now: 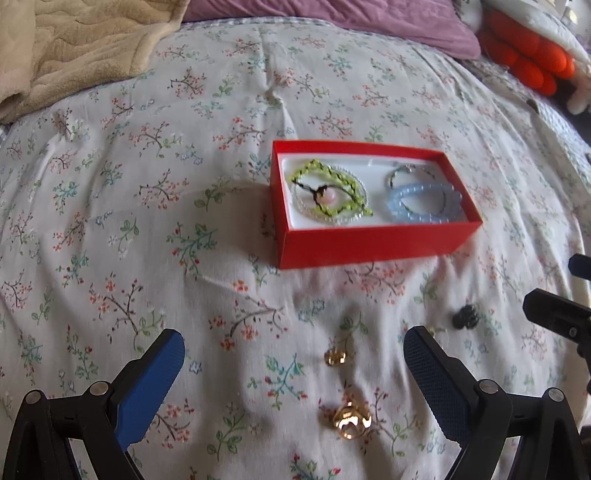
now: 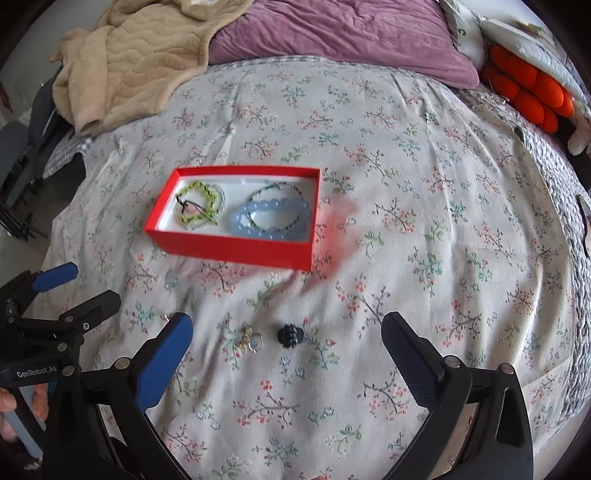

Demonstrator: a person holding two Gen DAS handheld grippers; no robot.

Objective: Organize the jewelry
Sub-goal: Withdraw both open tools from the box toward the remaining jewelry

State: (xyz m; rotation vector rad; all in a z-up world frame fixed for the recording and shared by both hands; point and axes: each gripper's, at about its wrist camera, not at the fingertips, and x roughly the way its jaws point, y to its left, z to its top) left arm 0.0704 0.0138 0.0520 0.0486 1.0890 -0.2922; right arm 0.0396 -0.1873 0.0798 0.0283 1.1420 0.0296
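Both tongs are released and empty: left gripper [image 1: 293, 363] should straddle the near gold earring [image 1: 351, 422], right gripper [image 2: 287, 341] the dark bead [image 2: 290, 335], before the red box [image 2: 236, 246].

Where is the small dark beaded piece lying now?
Right wrist view: dark beaded piece lies on the floral bedspread, nearer the camera than the red box, beside a gold trinket.

A bedroom: floral bedspread [image 2: 406, 184], purple pillow [image 2: 332, 33], beige blanket [image 2: 129, 66].

Left hand-held gripper [image 1: 293, 363] and right hand-held gripper [image 2: 287, 345] gape wide, angled downward.
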